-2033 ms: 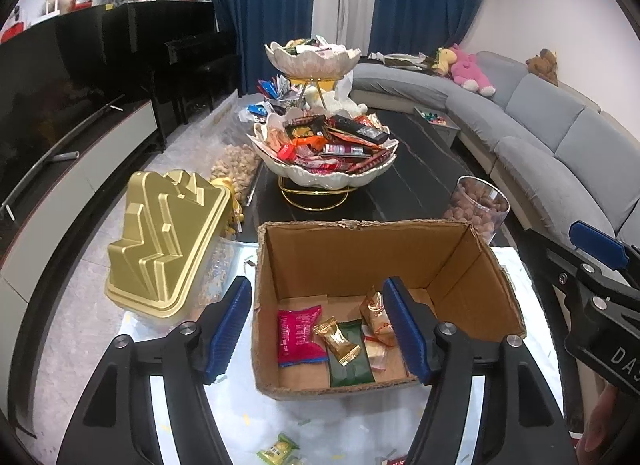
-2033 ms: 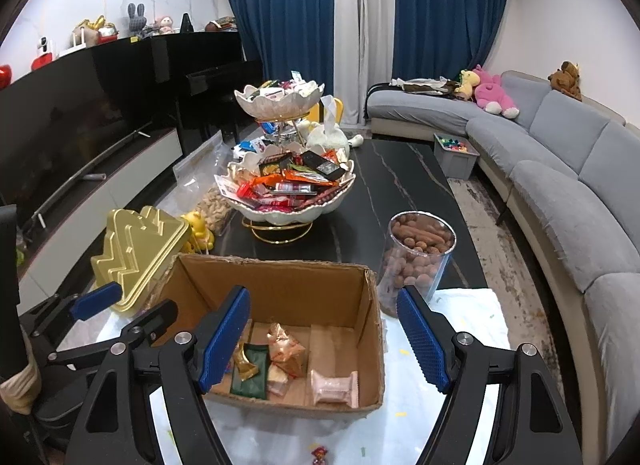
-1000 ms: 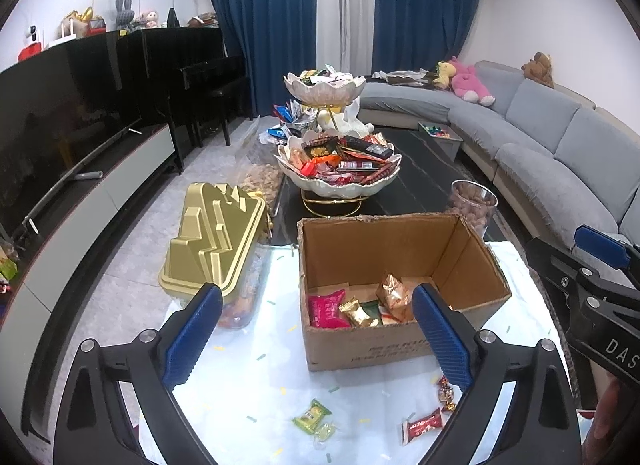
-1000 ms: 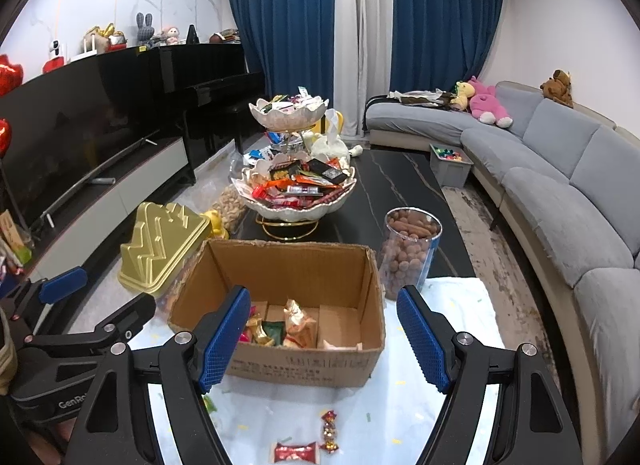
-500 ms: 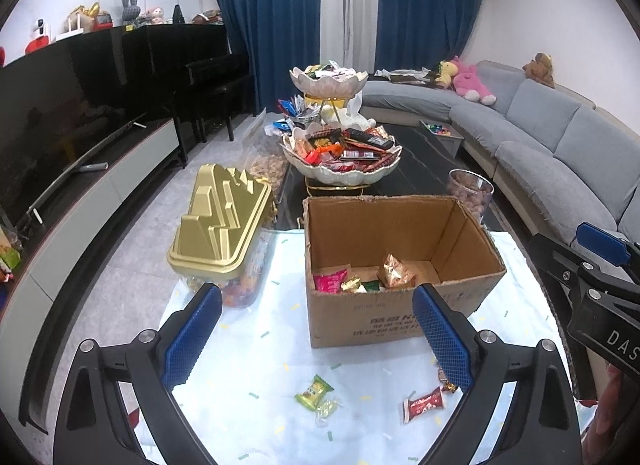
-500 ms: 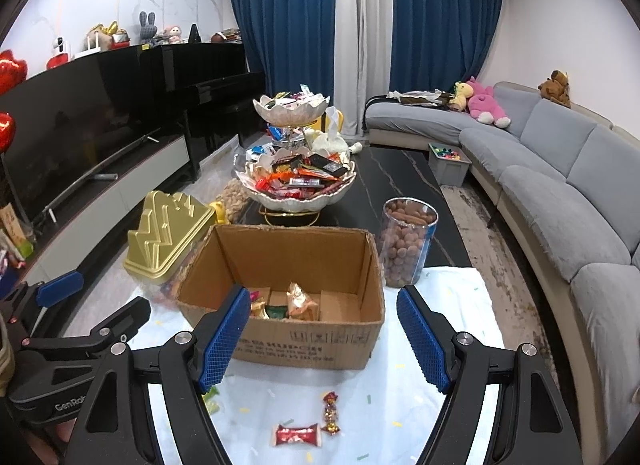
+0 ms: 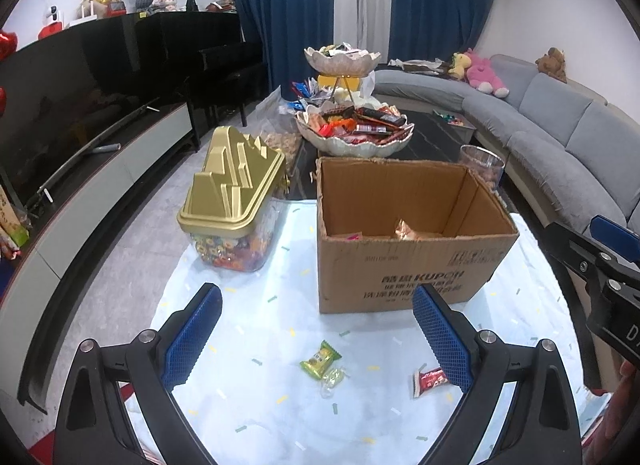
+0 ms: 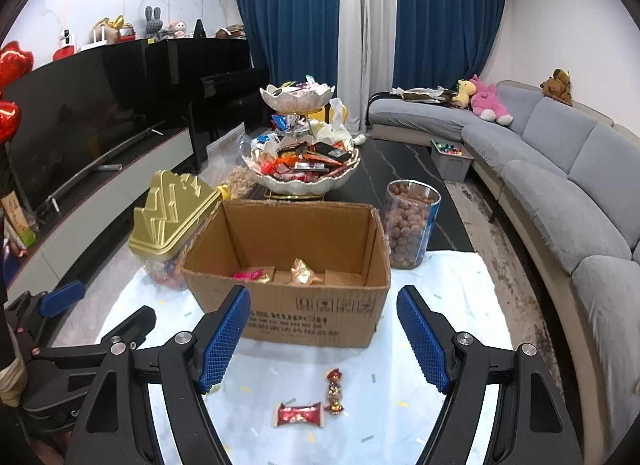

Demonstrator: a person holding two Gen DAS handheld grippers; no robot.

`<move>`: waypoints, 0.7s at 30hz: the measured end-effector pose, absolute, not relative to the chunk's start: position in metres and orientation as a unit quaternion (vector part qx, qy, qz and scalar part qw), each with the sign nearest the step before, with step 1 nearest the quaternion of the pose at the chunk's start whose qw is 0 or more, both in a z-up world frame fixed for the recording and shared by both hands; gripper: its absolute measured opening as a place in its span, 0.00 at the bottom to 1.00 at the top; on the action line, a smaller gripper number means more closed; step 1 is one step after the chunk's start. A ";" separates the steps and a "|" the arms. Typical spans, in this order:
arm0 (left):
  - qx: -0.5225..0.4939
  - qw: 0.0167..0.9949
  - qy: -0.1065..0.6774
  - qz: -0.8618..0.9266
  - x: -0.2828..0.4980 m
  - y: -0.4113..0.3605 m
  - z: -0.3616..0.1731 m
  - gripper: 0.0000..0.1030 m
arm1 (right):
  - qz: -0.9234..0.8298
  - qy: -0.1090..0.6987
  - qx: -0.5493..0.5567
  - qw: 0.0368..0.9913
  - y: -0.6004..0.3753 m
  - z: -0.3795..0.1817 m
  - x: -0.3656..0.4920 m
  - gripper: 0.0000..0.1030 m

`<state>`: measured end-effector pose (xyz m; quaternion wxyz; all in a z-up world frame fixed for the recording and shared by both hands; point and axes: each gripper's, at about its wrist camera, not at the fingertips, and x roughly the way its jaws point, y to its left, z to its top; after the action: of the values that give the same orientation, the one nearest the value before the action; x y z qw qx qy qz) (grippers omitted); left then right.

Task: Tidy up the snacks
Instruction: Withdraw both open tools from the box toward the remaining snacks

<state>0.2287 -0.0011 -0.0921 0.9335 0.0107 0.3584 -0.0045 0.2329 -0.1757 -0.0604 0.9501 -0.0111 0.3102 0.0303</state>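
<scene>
Left wrist: corrugated cardboard box (image 7: 404,249), crinkly foil-wrapped candies (image 7: 320,356), both grippers' jaws wide, empty.

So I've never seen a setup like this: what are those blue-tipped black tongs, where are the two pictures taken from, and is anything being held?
They are handheld grippers, one per hand, each carrying a camera that looks along its fingers. One picture looks past the left gripper, the other past the right gripper. Both are open and hold nothing. On the white cloth stand a cardboard box with a few snacks inside and a gold-lidded candy tub; loose in front lie a green candy, a red wrapper and a twisted candy.
</scene>
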 end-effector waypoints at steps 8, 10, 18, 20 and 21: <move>0.013 0.935 0.354 0.008 0.218 -0.002 -0.111 0.94 | 0.030 0.313 -0.005 0.949 -0.177 -0.079 0.224 0.74; 0.014 0.933 0.361 0.008 0.217 -0.003 -0.119 0.94 | 0.030 0.316 -0.002 0.948 -0.177 -0.085 0.222 0.74; 0.017 0.928 0.372 0.013 0.213 -0.003 -0.145 0.94 | 0.034 0.323 -0.012 0.946 -0.174 -0.111 0.214 0.74; 0.018 0.926 0.376 0.014 0.213 -0.003 -0.151 0.94 | 0.035 0.324 -0.015 0.945 -0.173 -0.115 0.211 0.74; 0.019 0.925 0.379 0.014 0.213 -0.004 -0.154 0.94 | 0.035 0.325 -0.017 0.945 -0.172 -0.118 0.211 0.74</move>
<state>0.2127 -0.0043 -0.1543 0.9252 0.0189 0.3788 0.0144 0.2108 -0.1724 -0.1184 0.9450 -0.0168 0.3247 0.0353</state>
